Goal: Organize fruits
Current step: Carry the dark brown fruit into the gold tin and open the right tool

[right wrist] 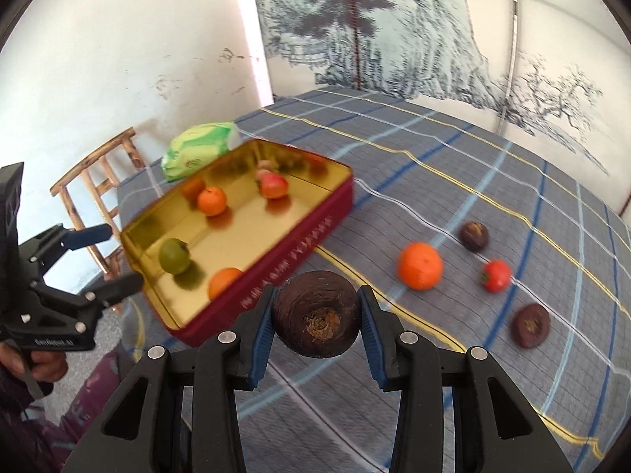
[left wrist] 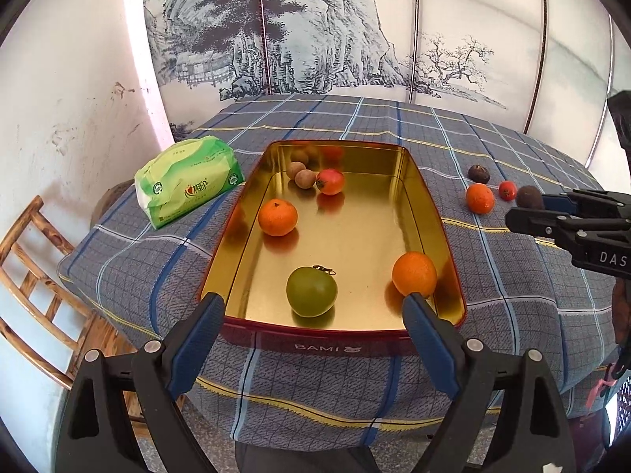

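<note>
A gold-lined red tin lies on the checked cloth. It holds a green fruit, two oranges, a red fruit and small brown fruits. My left gripper hangs open over the tin's near rim with nothing between its fingers. My right gripper is shut on a dark brown round fruit, lifted above the cloth just right of the tin. On the cloth to the right lie an orange, a small red fruit and two dark fruits.
A green tissue pack lies left of the tin. A wooden chair stands off the table's left side. A painted screen stands behind the table. A person's hand holds the left gripper.
</note>
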The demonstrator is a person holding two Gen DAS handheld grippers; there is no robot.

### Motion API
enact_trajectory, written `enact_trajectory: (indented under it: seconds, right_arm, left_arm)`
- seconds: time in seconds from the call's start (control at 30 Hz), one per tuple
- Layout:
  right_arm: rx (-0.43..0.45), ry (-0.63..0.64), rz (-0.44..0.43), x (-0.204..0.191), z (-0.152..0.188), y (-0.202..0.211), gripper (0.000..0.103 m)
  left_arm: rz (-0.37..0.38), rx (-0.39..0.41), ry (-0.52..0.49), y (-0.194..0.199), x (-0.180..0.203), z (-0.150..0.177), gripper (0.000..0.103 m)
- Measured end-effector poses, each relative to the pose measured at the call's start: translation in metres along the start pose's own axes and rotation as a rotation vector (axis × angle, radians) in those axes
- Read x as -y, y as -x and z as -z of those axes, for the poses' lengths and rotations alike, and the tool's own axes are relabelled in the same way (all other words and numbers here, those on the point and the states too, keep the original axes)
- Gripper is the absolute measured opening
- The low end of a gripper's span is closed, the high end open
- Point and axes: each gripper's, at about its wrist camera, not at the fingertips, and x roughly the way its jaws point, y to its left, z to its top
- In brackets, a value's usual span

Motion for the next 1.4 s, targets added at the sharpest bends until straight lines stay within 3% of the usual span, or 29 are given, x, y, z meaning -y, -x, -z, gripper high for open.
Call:
enact_trajectory:
  seconds: [0.43,0.63,0.8,1.4]
  right_arm:
    - [0.000,0.060,-0.061,-0.038,-0.027,-0.018,0.042]
    - [-0.011,0.087,-0.091,-0.055,-0.046,-0.038,0.042]
    - [-0.050,0.093,-0.104,-0.063,-0.059,-0.066,0.042]
    - [-0.172,0.058,-0.085,-0.067,-0.082,-0.133,0.042]
  left_arm:
    - [-0.010,0.010,0.019,0.005,-0.008,0.000,0.095]
    - [-0.050,0.023,0.011,0.010,-0.010,0.001,0.102]
    - [-0.084,0.025,0.001,0.011,-0.011,0.000,0.102]
    - [-0.077,-0.016,0.065,0.003,-0.029,0.002,0.102]
